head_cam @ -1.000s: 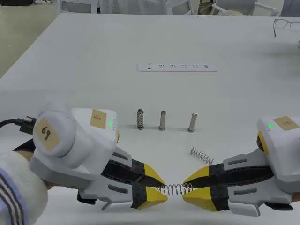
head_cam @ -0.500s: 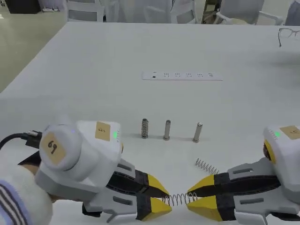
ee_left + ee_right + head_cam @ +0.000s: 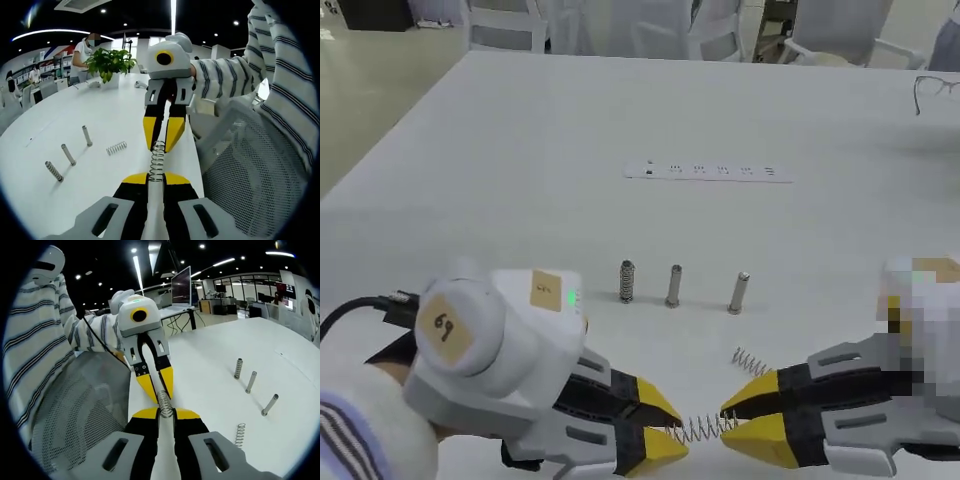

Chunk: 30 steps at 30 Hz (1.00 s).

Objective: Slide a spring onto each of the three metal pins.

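Change: as a second before, the two grippers still met tip to tip on one spring; the pins and the spare spring lay as before.
Left gripper [image 3: 678, 432]: jaws closed on the left end of the held spring [image 3: 701, 428], low over the table [image 3: 520, 180] near its front edge.
Right gripper [image 3: 728, 422]: jaws closed on the other end of the held spring.
Spare spring [image 3: 750, 362]: flat on the table, just beyond the right gripper.
Pins: upright in a row; the left pin [image 3: 627, 282] carried a spring, while the middle pin [image 3: 673, 286] and right pin [image 3: 739, 293] stood bare.
Power strip [image 3: 708, 172]: farther back.
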Available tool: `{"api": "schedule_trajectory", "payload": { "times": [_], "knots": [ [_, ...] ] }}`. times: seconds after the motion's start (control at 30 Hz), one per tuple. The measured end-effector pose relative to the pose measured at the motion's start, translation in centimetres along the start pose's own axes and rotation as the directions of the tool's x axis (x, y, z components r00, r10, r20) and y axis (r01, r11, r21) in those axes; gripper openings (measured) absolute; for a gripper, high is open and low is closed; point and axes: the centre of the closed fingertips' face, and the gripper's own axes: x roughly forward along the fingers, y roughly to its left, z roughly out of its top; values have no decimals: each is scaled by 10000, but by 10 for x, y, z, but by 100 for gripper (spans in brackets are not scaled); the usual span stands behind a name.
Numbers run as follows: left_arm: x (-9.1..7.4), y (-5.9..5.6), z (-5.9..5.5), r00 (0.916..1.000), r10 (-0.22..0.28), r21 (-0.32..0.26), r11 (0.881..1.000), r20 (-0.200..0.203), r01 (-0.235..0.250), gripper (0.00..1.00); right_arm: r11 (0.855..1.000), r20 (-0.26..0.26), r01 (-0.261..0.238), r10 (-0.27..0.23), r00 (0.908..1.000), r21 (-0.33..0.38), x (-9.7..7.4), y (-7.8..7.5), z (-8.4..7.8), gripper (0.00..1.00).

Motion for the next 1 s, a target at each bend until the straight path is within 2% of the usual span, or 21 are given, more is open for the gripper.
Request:
{"api": "schedule_trajectory", "payload": {
  "times": [0.47,0.77,1.0],
  "knots": [
    [9,-4,2,9986,178,-174,9997,489,-170,2,9969,-739,-55,-3,9973,-781,-4,7,5,8],
    [12,-2,4,9968,406,-223,9990,684,-391,2,9924,-1253,7,-163,9920,-1233,-6,6,7,8],
    [13,-4,6,9944,532,-364,9981,916,-500,2,9847,-1767,-109,-203,9841,-1737,-7,9,10,8]
  ]
}}
